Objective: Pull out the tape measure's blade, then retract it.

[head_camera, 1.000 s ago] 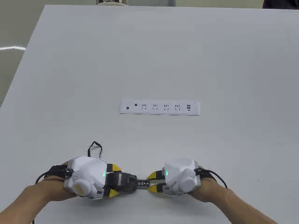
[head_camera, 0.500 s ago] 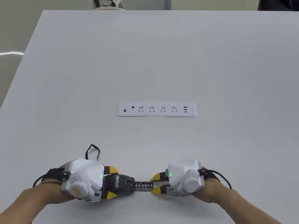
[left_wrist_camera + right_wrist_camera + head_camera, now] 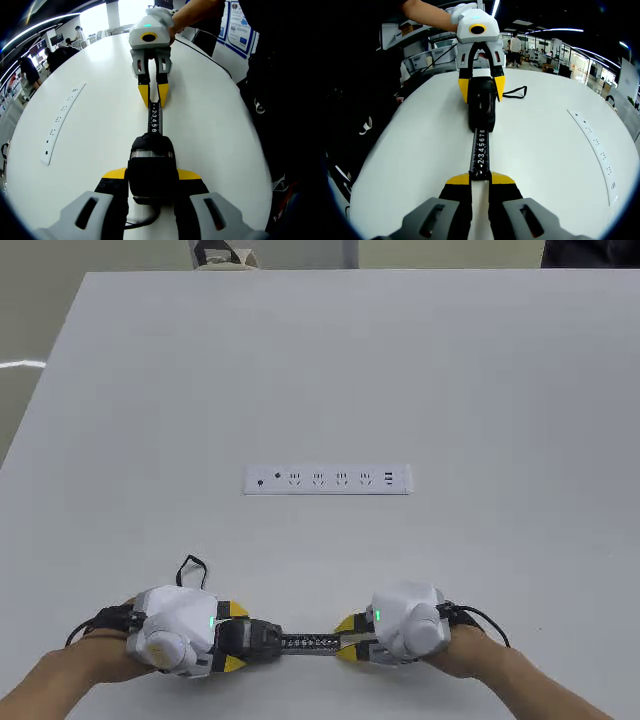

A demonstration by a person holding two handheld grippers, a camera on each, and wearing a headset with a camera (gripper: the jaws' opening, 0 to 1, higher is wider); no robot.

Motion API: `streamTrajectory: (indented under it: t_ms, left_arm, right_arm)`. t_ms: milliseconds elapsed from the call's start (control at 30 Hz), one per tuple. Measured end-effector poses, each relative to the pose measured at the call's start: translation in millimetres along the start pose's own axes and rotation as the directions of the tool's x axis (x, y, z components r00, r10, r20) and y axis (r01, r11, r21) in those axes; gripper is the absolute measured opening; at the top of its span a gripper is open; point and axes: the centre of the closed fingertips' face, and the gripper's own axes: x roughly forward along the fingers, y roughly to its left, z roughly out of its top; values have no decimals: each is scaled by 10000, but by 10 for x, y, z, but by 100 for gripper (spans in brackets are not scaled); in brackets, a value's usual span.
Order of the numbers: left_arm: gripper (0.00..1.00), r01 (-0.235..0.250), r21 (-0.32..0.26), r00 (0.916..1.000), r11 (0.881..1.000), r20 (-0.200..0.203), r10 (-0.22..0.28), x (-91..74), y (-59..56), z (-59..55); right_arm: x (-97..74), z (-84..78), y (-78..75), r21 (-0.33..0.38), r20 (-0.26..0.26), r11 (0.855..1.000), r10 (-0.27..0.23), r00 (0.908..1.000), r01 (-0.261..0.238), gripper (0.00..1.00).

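A black tape measure case [image 3: 152, 166] sits between the yellow-tipped fingers of my left gripper [image 3: 152, 176], which is shut on it; the case [image 3: 258, 638] shows near the front table edge in the head view. Its black blade [image 3: 310, 642] with white numbers runs right to my right gripper [image 3: 349, 638], which is shut on the blade's end [image 3: 480, 172]. In the right gripper view the blade [image 3: 480, 148] reads 2 to 8 and leads to the case [image 3: 482, 107] held by the left gripper [image 3: 481, 87]. A black wrist strap [image 3: 189, 568] trails from the case.
A white power strip [image 3: 326, 480] lies across the middle of the grey table [image 3: 320, 370], well beyond both grippers. The person's hands [image 3: 100, 655] hold the grippers close to the near table edge. Chair bases [image 3: 222, 254] stand past the far edge.
The two grippers have drawn apart, the right one moving right. More of the blade now shows between the case and the right gripper. The head camera has tilted a little.
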Motion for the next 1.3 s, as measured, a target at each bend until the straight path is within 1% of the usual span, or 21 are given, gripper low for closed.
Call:
streamTrajectory:
  t_ms: [333,600,700,867,1200,1300]
  left_arm:
    - [31,25,-35,10000,10000,-35,-25,5,5,-10]
    - [31,28,-39,9999,10000,-97,-29,7,2,-6]
    - [31,34,-26,9999,10000,-115,-35,12,4,-18]
    - [31,49,-31,9999,10000,-162,-49,11,1,-5]
    - [31,56,-49,9997,10000,-238,-57,22,5,-33]
    - [31,54,-30,9997,10000,-255,-55,25,8,-32]
  right_arm:
    - [-116,-101,2,81,-67,10000,-10,10000,11,8]
    - [-224,-213,-1,202,-141,9998,-18,9999,21,8]
    - [-254,-237,6,145,-190,9999,-17,9998,20,8]
    - [-306,-283,0,117,-232,9999,-19,9997,22,8]
    - [-449,-425,-19,169,-358,9998,-128,9993,134,8]
    - [-501,-496,-29,227,-479,9996,-173,9987,184,8]
